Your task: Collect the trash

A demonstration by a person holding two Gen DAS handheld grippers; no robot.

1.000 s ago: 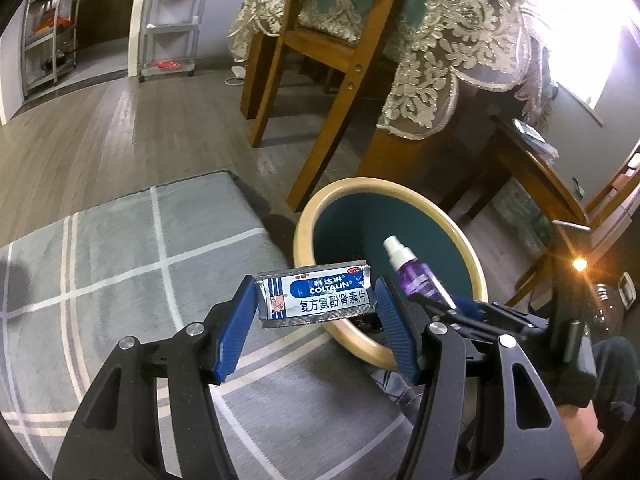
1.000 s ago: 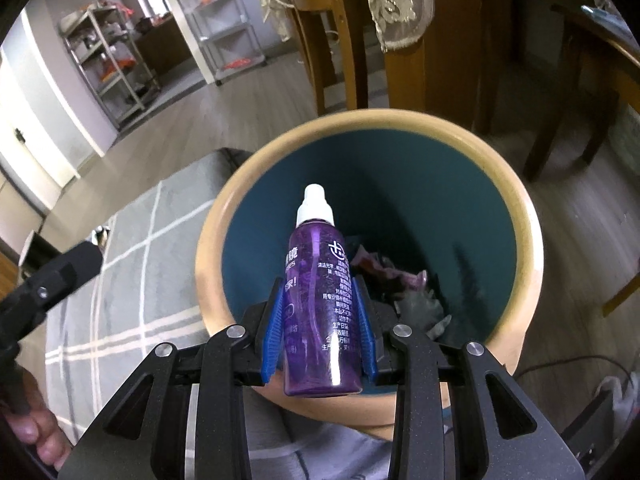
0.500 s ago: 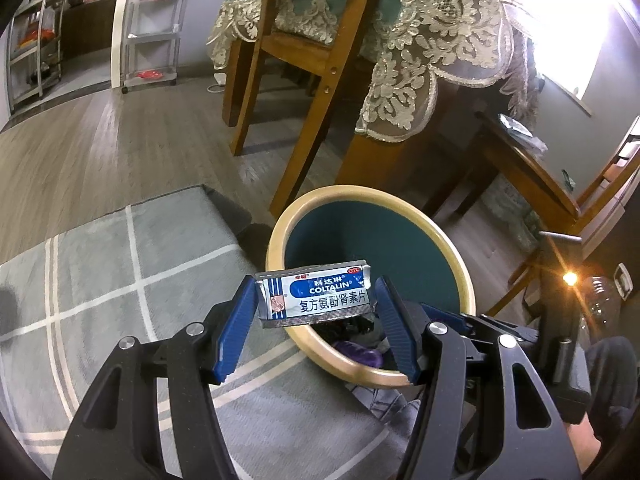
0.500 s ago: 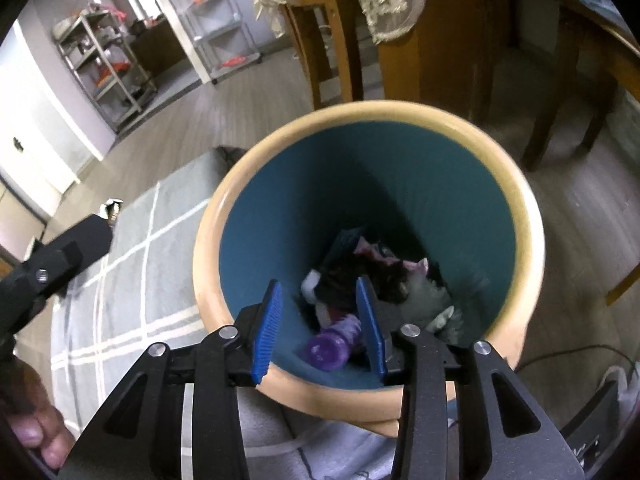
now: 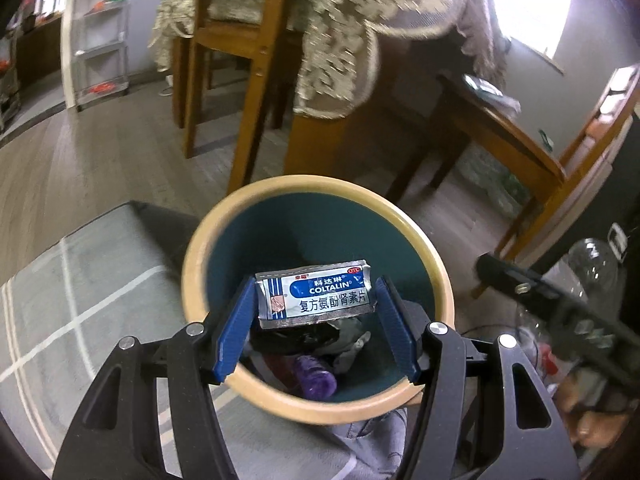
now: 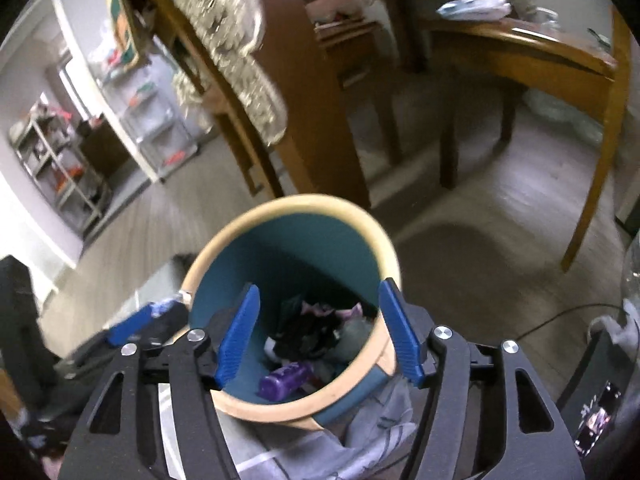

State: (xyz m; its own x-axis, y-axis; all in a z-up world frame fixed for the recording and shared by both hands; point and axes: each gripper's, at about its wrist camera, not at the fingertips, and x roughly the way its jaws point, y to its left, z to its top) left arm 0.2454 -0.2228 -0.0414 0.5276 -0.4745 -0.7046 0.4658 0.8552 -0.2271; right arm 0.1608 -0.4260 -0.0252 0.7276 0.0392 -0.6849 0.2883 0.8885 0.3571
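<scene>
Directly over the open mouth of the waste bin (image 5: 316,292), the foil medicine sachet (image 5: 316,294) is held crosswise in the left gripper (image 5: 316,320), its two short ends pressed by the blue pads (image 5: 236,328) so that its long axis runs from pad to pad, level across the opening. Below it, down inside the teal wall, crumpled trash and a purple bottle (image 5: 316,378) are seen lying on the bottom, the bottle on its side. Since the sachet hangs within the ring of the tan rim as viewed from the left wrist, a straight fall into the bin is judged likely once the grip is let go; no further reach seems to be called for. The right gripper (image 6: 318,332) is seen with nothing between its pads, its jaws opening, and the bin's rim (image 6: 288,204) is framed between them in the right wrist view. The left hand is thus judged the one placed for the coming drop, the right being empty and set a little back from the rim.
</scene>
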